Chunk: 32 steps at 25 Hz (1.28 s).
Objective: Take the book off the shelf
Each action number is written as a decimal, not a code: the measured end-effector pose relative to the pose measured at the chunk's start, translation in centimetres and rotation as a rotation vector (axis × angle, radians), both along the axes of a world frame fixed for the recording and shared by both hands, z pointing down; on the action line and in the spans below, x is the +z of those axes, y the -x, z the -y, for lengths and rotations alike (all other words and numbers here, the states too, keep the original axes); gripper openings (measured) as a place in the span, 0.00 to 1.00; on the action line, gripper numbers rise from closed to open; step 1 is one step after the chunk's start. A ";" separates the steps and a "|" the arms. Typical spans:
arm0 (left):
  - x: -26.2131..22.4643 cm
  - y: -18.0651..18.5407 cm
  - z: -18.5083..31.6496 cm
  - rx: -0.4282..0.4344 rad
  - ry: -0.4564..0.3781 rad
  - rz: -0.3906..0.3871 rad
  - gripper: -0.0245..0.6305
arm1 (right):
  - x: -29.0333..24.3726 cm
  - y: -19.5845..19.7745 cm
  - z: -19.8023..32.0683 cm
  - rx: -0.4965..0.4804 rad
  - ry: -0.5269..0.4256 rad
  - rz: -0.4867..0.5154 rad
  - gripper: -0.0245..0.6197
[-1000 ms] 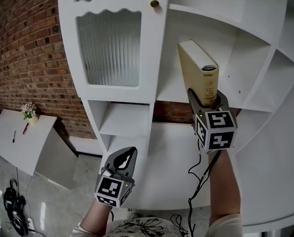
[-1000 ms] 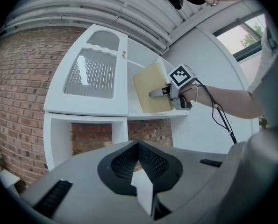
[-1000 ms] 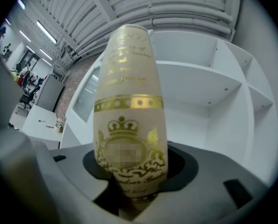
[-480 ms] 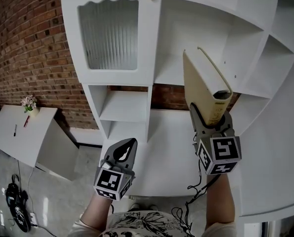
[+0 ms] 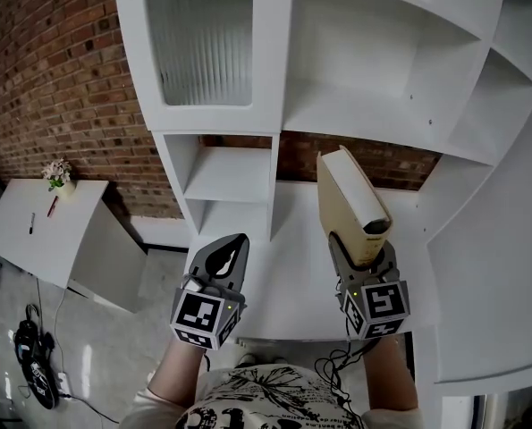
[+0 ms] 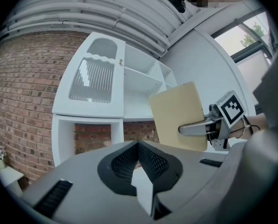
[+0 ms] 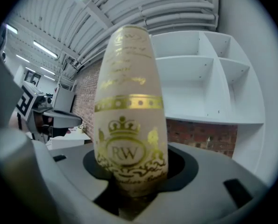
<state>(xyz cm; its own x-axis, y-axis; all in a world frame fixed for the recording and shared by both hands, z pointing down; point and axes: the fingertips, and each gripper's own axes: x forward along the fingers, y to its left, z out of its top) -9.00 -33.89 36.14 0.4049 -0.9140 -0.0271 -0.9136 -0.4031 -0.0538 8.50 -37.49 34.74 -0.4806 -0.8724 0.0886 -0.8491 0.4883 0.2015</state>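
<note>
A cream book (image 5: 350, 202) with gold print on its spine (image 7: 129, 120) stands upright in my right gripper (image 5: 359, 259), whose jaws are shut on its lower end. The book is out of the white shelf unit (image 5: 373, 70) and hangs in front of the white table top (image 5: 292, 266). In the left gripper view the same book (image 6: 178, 115) shows to the right with the right gripper (image 6: 213, 125) clamped on it. My left gripper (image 5: 225, 256) hovers low at the left, jaws shut with nothing between them (image 6: 141, 171).
The shelf unit has a ribbed-glass door (image 5: 198, 43) at upper left and open compartments (image 5: 225, 172) below. A brick wall (image 5: 60, 88) runs behind. A small white side table (image 5: 33, 231) with a flower pot (image 5: 58, 175) stands at the left. Cables (image 5: 33, 374) lie on the floor.
My right gripper has drawn the book down and toward me, away from the upper shelf compartment. The left gripper has stayed about where it was.
</note>
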 end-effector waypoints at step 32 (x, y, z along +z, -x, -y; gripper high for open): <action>4.4 1.4 1.6 0.028 0.083 0.036 0.06 | 6.3 2.5 -0.6 -0.025 0.078 0.126 0.39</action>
